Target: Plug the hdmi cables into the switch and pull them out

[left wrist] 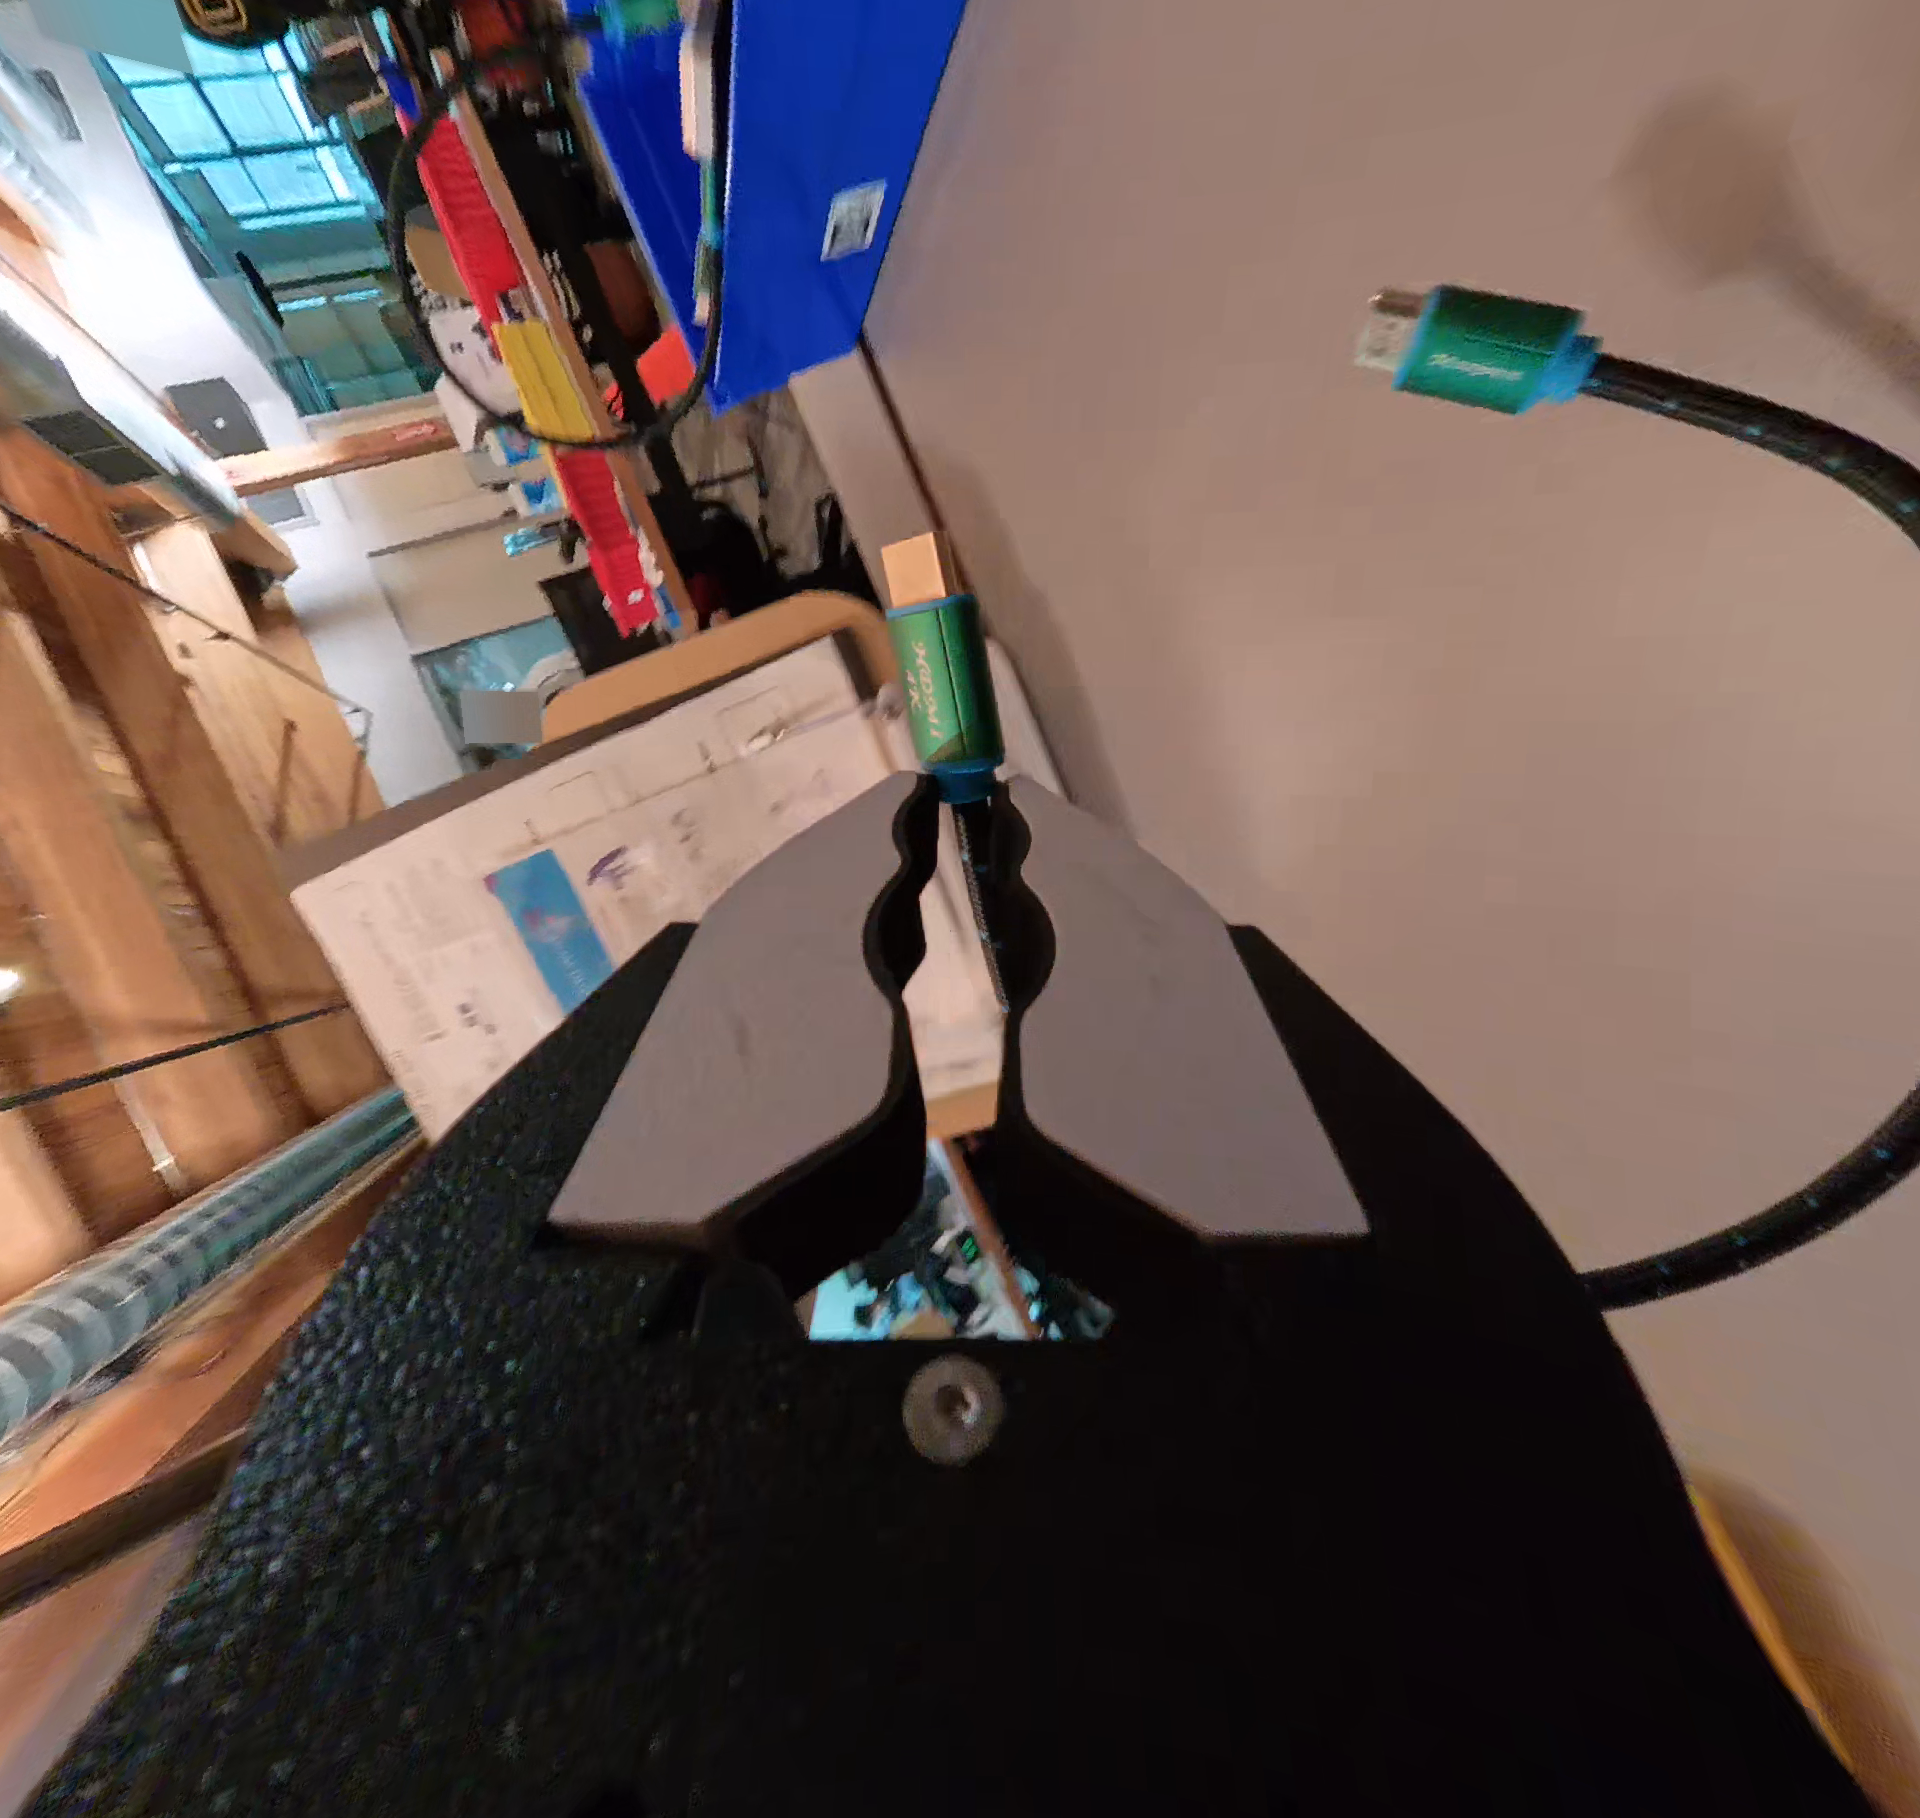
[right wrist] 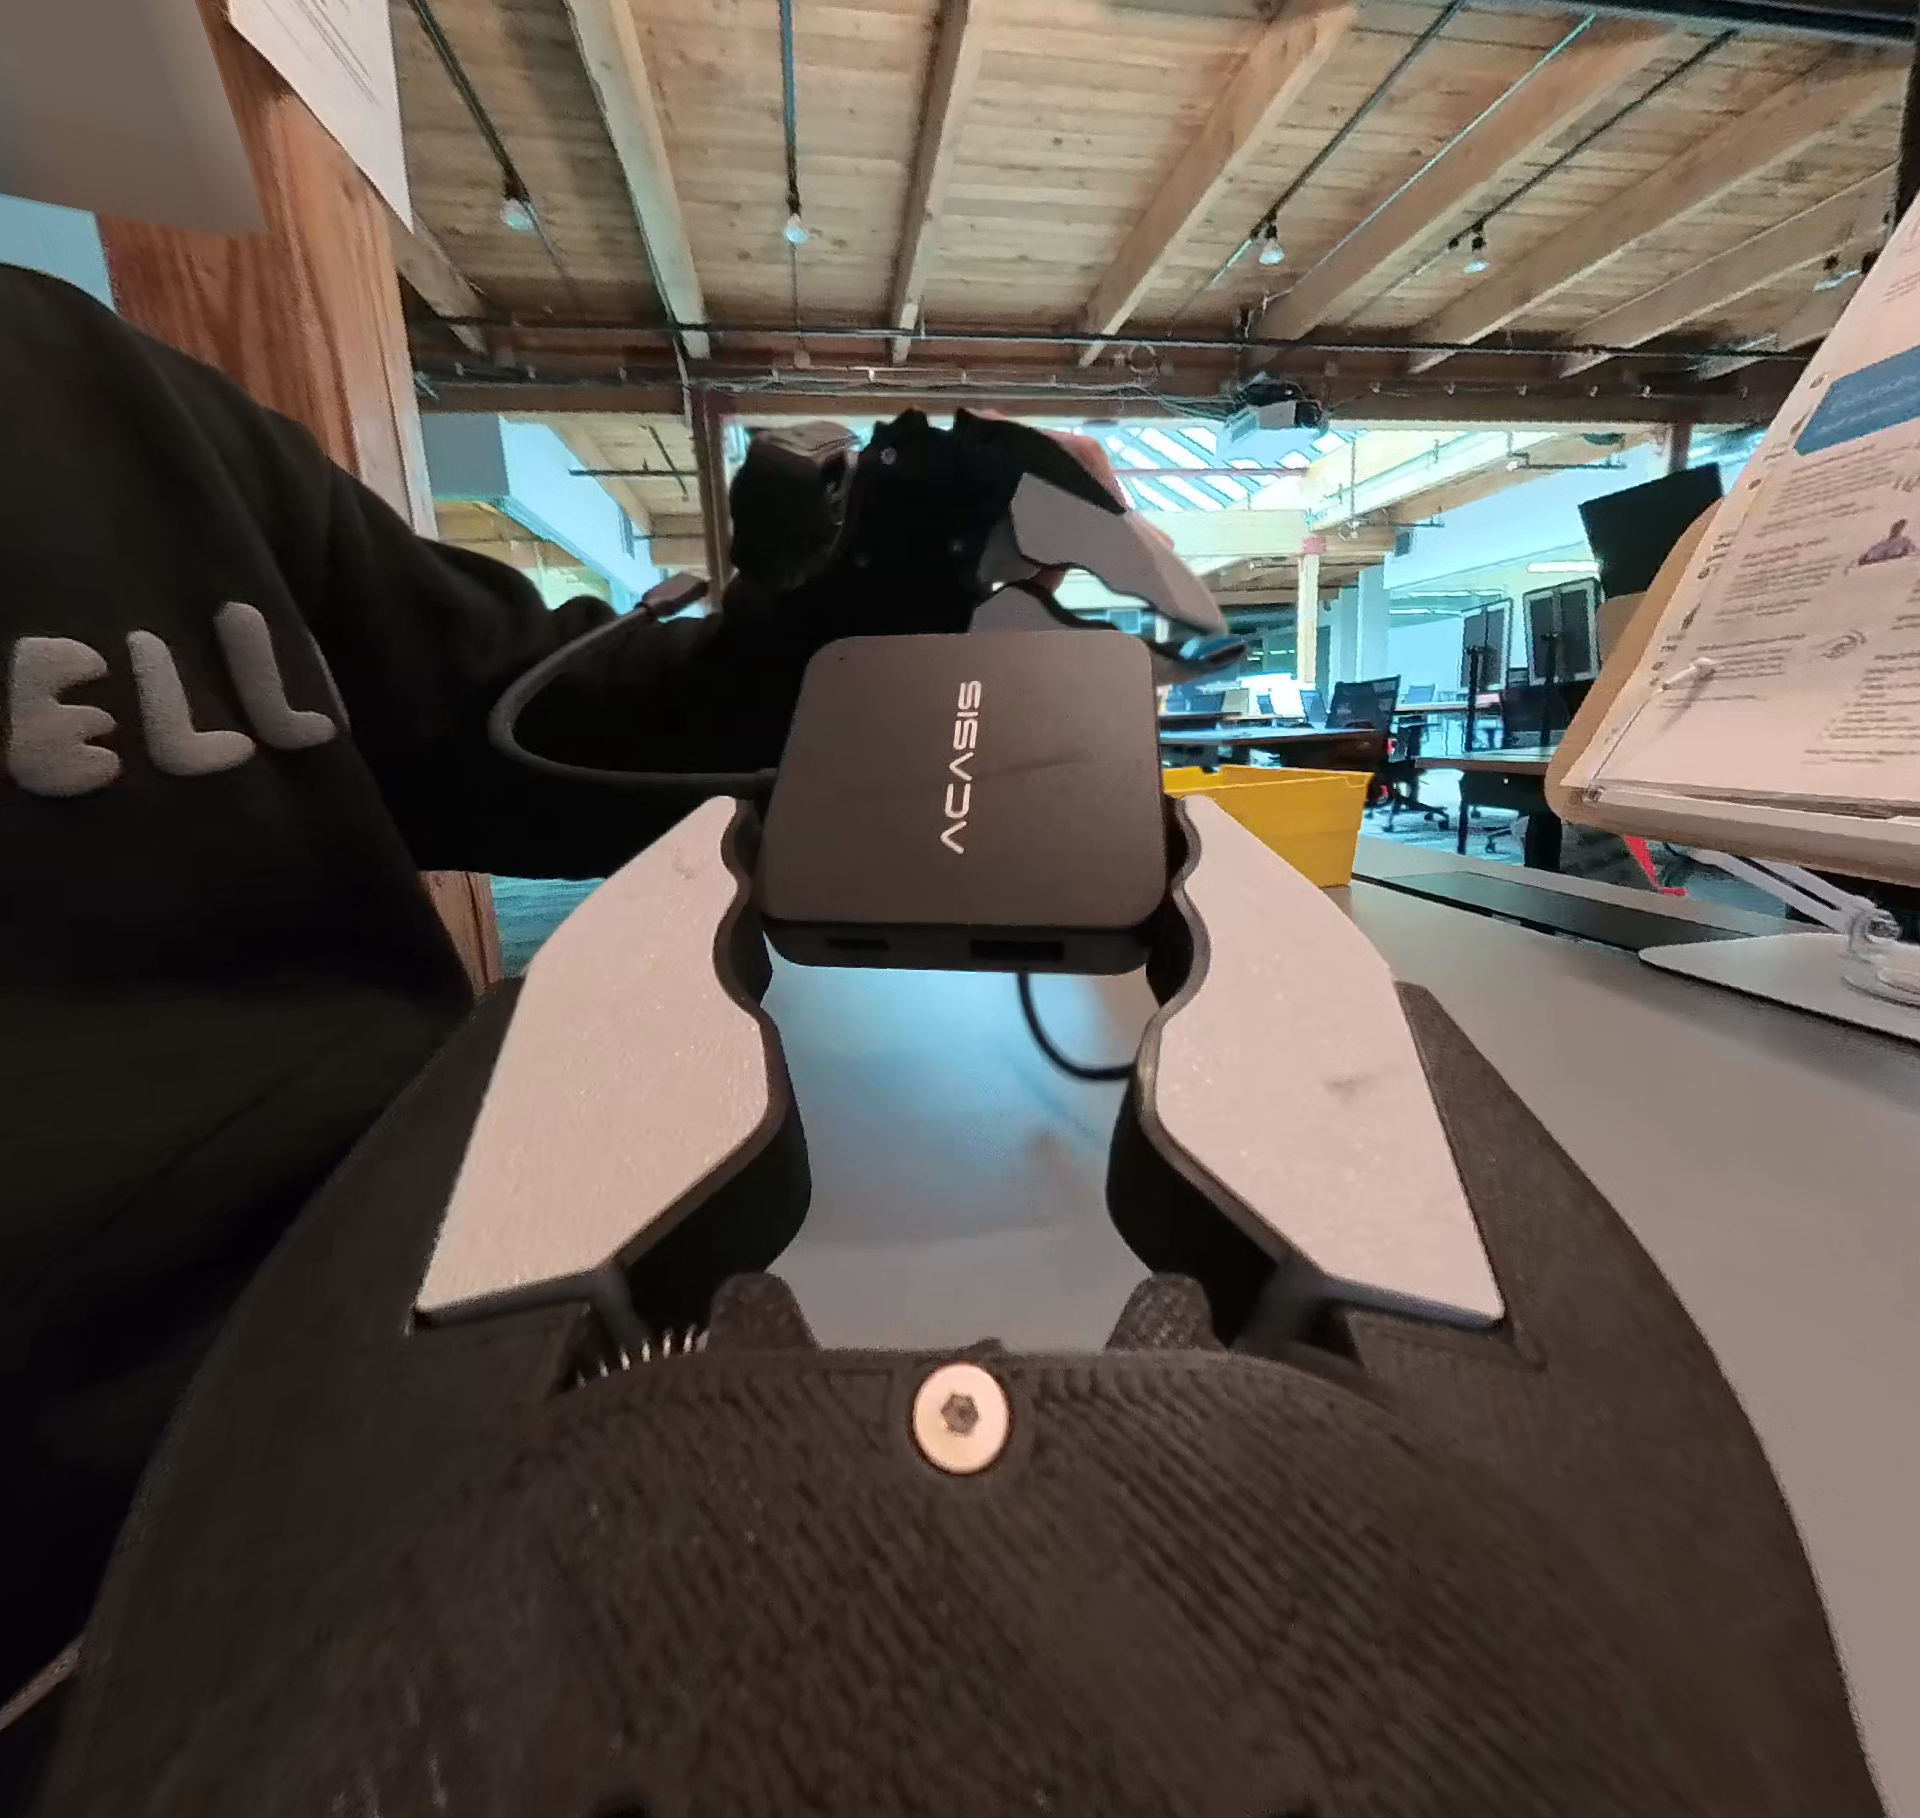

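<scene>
In the right wrist view my right gripper (right wrist: 961,838) is shut on a black square switch box (right wrist: 966,781) and holds it above the grey table (right wrist: 1621,1124). Two ports (right wrist: 1016,950) show on its near edge. Its own black cable (right wrist: 561,729) loops off to the left. In the left wrist view my left gripper (left wrist: 961,807) is shut on a braided HDMI cable just behind its green plug (left wrist: 940,693), whose gold connector points away from me. A second green HDMI plug (left wrist: 1486,350) lies free on the table. The left gripper (right wrist: 1153,615) also shows beyond the switch.
A blue bin (left wrist: 800,158) with cables sits at the table's far end. A tilted document stand (right wrist: 1756,646) stands at the right and also shows in the left wrist view (left wrist: 582,895). A yellow bin (right wrist: 1283,812) sits behind the switch. A person's black sleeve (right wrist: 312,677) fills the left.
</scene>
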